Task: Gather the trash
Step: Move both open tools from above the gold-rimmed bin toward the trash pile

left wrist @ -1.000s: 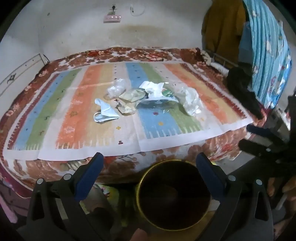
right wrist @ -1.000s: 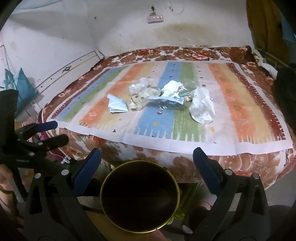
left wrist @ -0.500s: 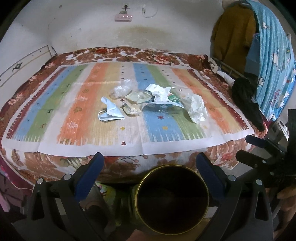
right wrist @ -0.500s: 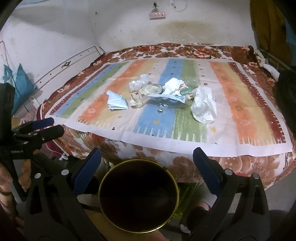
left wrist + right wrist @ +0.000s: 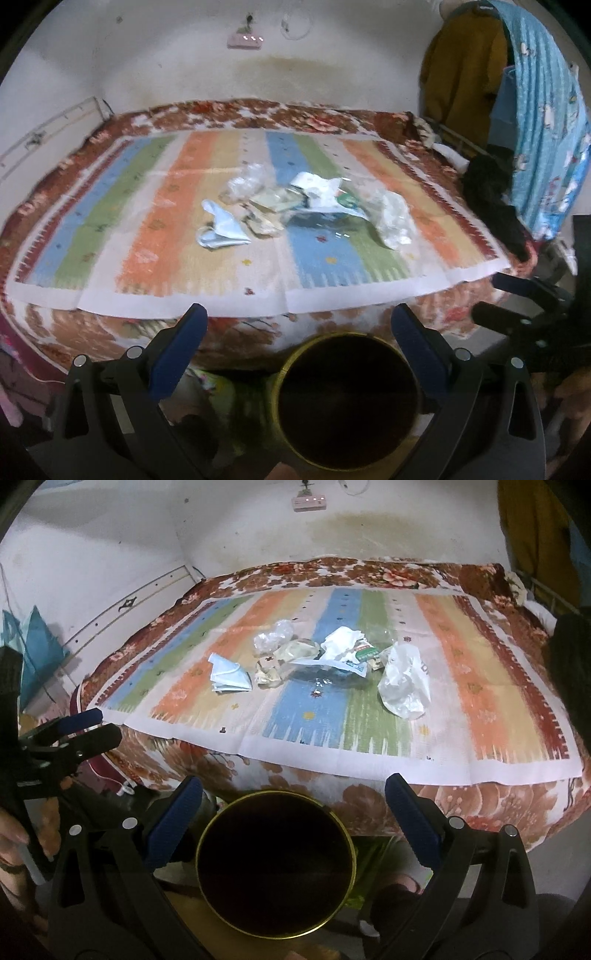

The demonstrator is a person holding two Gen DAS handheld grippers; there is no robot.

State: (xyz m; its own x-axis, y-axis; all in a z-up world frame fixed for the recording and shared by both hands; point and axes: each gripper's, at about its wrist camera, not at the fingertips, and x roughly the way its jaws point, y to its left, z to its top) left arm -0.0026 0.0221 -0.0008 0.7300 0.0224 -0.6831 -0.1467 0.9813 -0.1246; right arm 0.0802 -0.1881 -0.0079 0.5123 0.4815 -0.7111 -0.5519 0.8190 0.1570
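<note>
Both grippers moved closer to the bed (image 5: 369, 805) edge, trash pile (image 5: 295, 210) now nearer ahead; left gripper (image 5: 295, 317) swung slightly left.

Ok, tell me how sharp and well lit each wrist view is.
Left wrist view: motion-blurred, the trash pile and striped mat smeared; dim, bin interior black. Right wrist view: sharper, mat print and trash crisp, same dim light. Both: fisheye bends the bed edge, corners vignetted.
</note>
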